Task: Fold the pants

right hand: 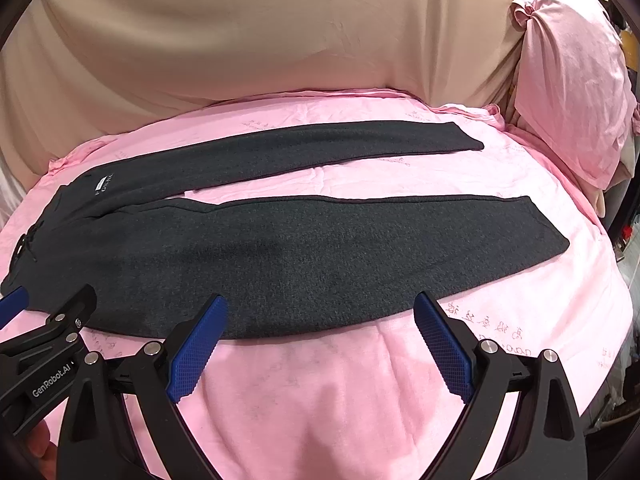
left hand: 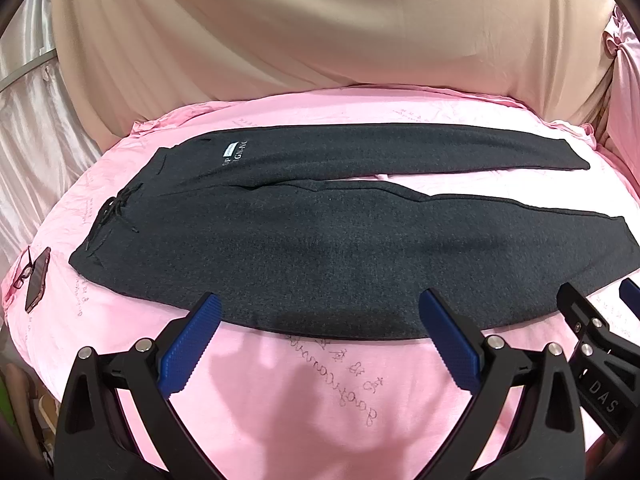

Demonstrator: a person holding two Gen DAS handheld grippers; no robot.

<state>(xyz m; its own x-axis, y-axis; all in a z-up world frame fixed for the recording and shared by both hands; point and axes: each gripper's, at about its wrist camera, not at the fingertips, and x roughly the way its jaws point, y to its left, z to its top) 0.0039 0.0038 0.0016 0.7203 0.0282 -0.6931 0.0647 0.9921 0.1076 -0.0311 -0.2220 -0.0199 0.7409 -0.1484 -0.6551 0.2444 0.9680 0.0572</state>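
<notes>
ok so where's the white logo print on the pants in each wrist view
Left wrist: the white logo print sits upper left of centre, on the far leg near the waistband.
Right wrist: the print is small at the far left, on the same far leg.
Shared landmark: the drawstring at the waistband, below and left of the print in both views.

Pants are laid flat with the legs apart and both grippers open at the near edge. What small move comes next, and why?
Probably lower both open grippers, left gripper and right gripper, onto the near leg's edge and pinch it. The pants lie flat, unfolded, and nothing is gripped, so folding the near leg onto the far leg needs a grasp first.
</notes>
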